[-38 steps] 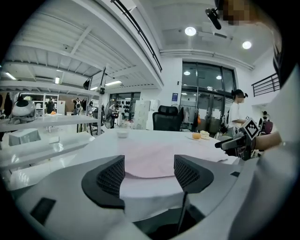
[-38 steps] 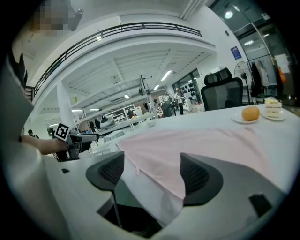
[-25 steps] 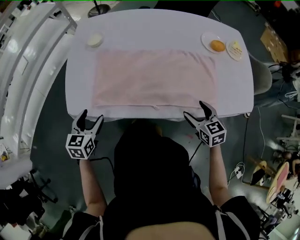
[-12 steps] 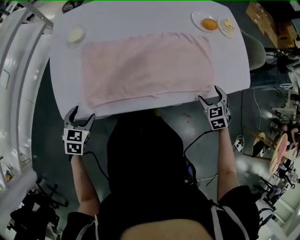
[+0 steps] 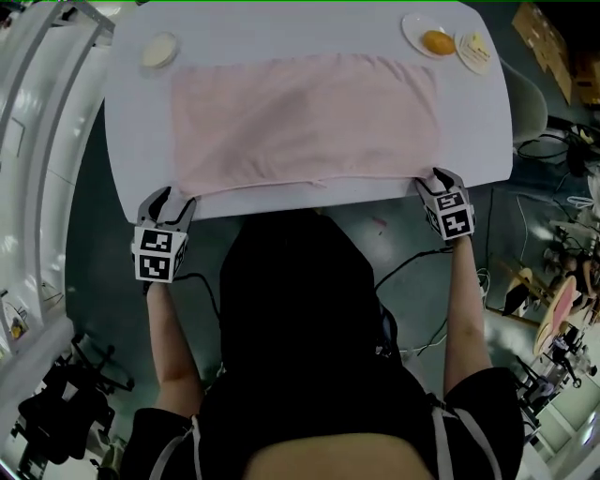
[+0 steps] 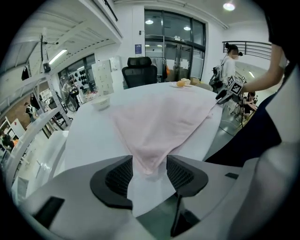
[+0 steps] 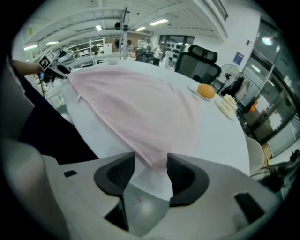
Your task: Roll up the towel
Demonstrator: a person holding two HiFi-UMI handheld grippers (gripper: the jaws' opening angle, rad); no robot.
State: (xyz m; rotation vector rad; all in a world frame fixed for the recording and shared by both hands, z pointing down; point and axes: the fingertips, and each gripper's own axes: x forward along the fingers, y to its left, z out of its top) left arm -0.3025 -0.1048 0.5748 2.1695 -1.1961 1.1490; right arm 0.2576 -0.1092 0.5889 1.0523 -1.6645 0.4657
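A pale pink towel lies spread flat on the white table. My left gripper is at the table's near edge, over the towel's near left corner. That corner lies between its jaws, which have just been closing and still stand apart, open. My right gripper is at the near right corner, which also lies between its jaws. They too have just been closing, and a gap still shows beside the cloth. The towel is unrolled.
A small bowl stands at the far left of the table. At the far right is a plate holding an orange, with a second plate beside it. A black office chair stands beyond the table.
Both grippers have come forward and down from below the table's edge onto the towel's two near corners. Their jaws have narrowed around the corners.
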